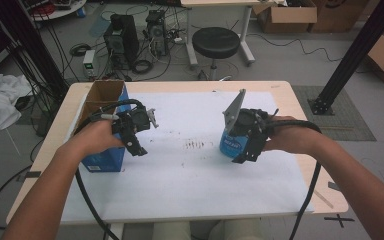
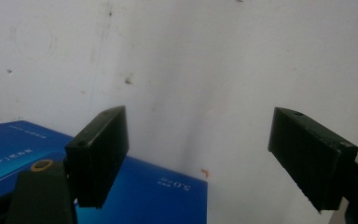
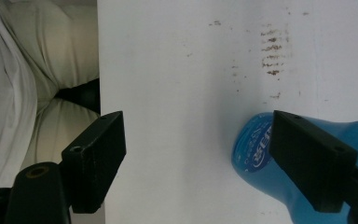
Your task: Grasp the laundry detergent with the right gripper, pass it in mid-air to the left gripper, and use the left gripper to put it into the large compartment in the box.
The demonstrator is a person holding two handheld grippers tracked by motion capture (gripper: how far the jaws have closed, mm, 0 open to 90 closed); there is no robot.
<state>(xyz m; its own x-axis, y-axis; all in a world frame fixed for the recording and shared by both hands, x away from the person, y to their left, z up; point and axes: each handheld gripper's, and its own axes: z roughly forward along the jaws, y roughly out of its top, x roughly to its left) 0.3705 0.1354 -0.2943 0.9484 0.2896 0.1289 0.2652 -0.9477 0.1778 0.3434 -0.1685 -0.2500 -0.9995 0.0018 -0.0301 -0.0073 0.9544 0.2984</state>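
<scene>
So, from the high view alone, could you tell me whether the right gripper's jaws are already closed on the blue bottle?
Observer: No, the right gripper is open; the blue bottle sits off-centre, partly behind one jaw.
Operator: Thank you. And is the left gripper holding anything?
Observer: No, the left gripper is open too, with the bare white sheet between its jaws and the blue box behind one jaw.

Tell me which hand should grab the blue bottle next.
Right, probably. The right tool is open, with the blue bottle beside one jaw; the left tool hangs by the blue box across the table.
</scene>
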